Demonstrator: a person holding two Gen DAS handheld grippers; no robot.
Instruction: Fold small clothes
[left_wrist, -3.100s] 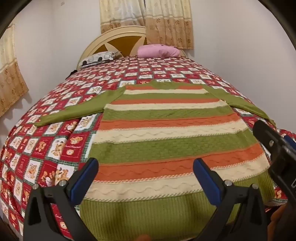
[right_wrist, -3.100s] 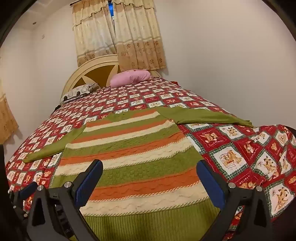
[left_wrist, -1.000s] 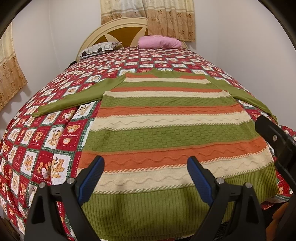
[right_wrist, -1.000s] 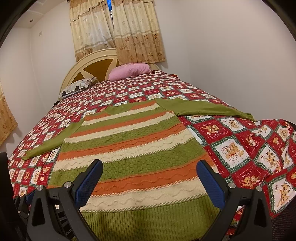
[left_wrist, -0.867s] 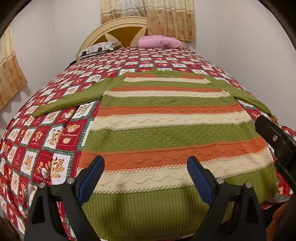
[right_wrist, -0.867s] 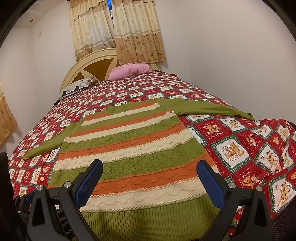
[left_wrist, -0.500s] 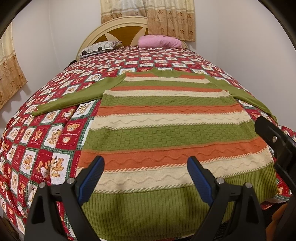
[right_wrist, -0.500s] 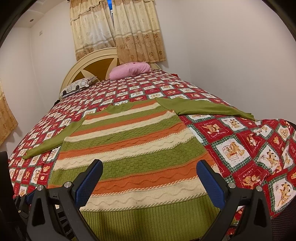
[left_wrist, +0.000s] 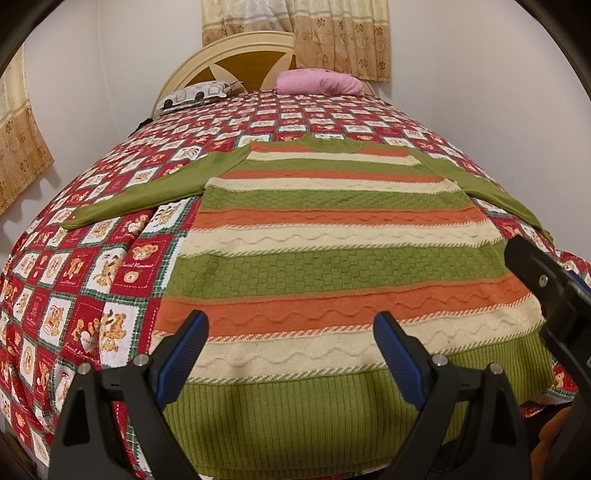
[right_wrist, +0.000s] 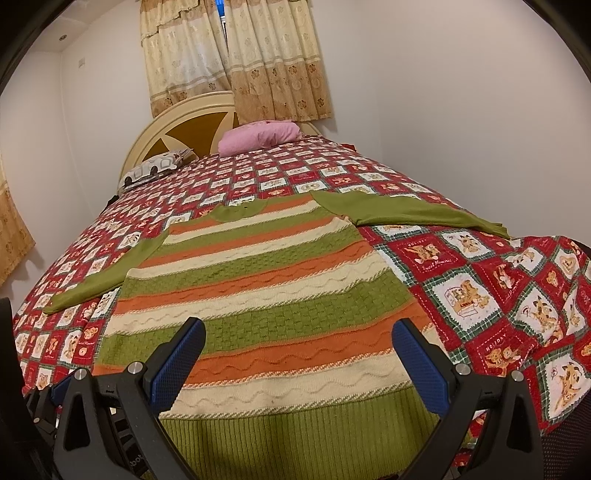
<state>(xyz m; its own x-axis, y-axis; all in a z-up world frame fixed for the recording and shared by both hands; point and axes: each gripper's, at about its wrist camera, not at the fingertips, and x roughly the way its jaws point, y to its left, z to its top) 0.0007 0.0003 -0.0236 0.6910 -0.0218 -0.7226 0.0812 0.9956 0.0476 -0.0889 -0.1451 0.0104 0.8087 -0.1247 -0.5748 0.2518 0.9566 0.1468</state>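
Observation:
A small knitted sweater with green, orange and cream stripes lies flat on the bed, hem nearest me, both green sleeves spread out to the sides. It also shows in the right wrist view. My left gripper is open and empty, hovering over the hem near its left half. My right gripper is open and empty, over the hem near its right half. The right gripper's body shows at the right edge of the left wrist view.
The bed carries a red patchwork quilt with bear prints. A pink pillow and a patterned pillow lie by the headboard. Walls stand close on the left and right; curtains hang behind.
Over three seconds both grippers rose slightly and tilted down toward the sweater. In the last second nothing visibly moved.

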